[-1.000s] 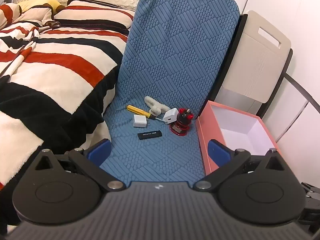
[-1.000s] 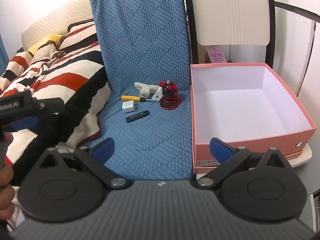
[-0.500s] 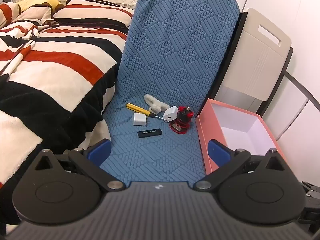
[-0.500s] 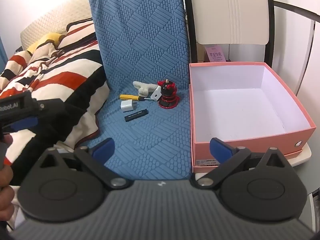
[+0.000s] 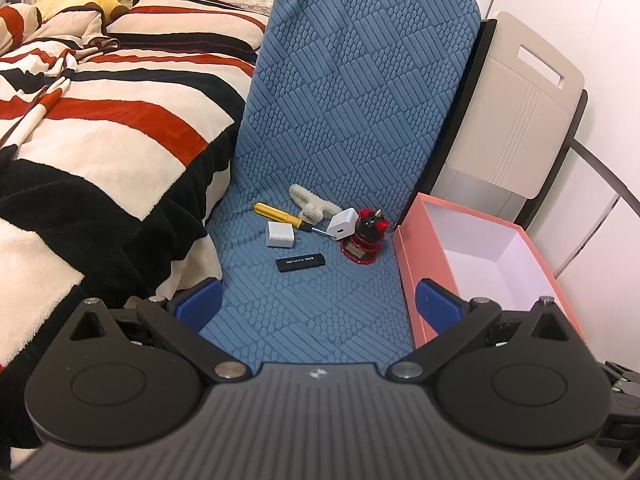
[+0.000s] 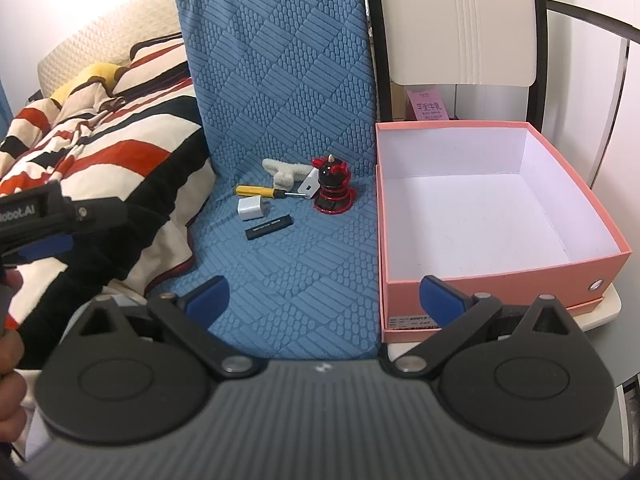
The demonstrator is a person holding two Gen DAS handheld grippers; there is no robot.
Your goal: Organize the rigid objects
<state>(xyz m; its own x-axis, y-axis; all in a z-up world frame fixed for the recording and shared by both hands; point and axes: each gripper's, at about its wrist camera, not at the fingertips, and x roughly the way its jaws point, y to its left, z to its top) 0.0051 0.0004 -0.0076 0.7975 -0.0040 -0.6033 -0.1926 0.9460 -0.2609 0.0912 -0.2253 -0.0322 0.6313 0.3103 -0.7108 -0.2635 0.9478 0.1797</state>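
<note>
Left wrist view: the left gripper (image 5: 318, 304) hangs above the blue textured mat (image 5: 320, 304), jaws released and holding nothing. Ahead on the mat lie a black stick (image 5: 300, 263), a white charger cube (image 5: 280, 234), a yellow-handled screwdriver (image 5: 283, 219), a second white charger (image 5: 342, 223) touching a red-and-black figurine (image 5: 365, 236), and a fuzzy white piece (image 5: 312, 205) behind them. The pink box (image 5: 406, 264) stands open just right of the mat. A striped blanket (image 5: 100, 152) covers the bed on the left.

Right wrist view: the right gripper (image 6: 322, 294) also has its jaws released, empty, facing the same cluster and the pink box (image 6: 500, 292), whose white inside holds nothing.
</note>
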